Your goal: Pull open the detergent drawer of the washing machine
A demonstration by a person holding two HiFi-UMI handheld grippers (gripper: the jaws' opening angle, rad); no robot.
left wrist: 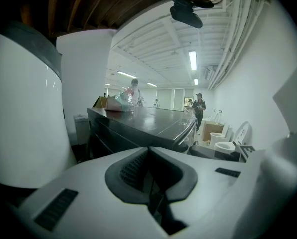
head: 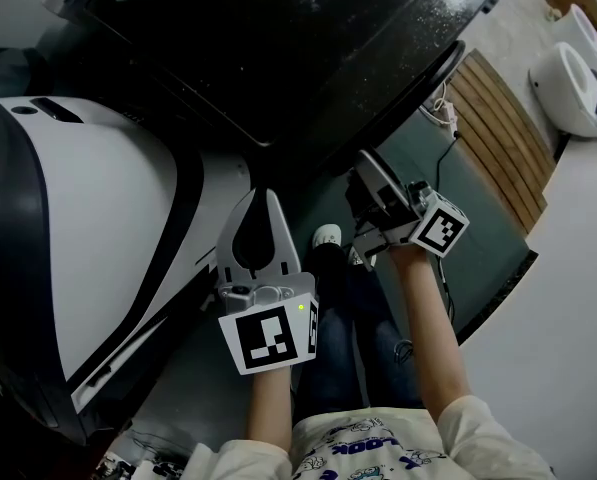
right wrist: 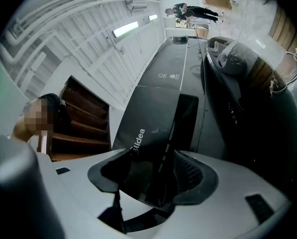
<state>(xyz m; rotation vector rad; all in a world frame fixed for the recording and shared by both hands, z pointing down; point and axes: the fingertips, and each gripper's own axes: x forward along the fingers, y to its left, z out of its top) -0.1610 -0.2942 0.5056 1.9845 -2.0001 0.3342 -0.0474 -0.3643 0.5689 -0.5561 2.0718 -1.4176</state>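
Observation:
The dark washing machine (head: 278, 48) fills the top of the head view. Its front panel with the Midea logo (right wrist: 138, 138) runs away from the camera in the right gripper view. A darker slab, the detergent drawer (right wrist: 180, 128), stands out from that panel, and my right gripper (right wrist: 160, 180) is shut on it with one jaw on each side. In the head view my right gripper (head: 366, 166) reaches under the machine's top edge. My left gripper (head: 261, 198) hangs in front of the machine, shut on nothing, its tips touching (left wrist: 149, 153).
A white and black rounded appliance (head: 88, 218) stands close on the left. Wooden slats (head: 498, 138), a cable (head: 443, 108) and white toilets (head: 578, 78) lie to the right. The person's jeans and shoe (head: 328, 236) are below the grippers. People stand far off (left wrist: 198, 106).

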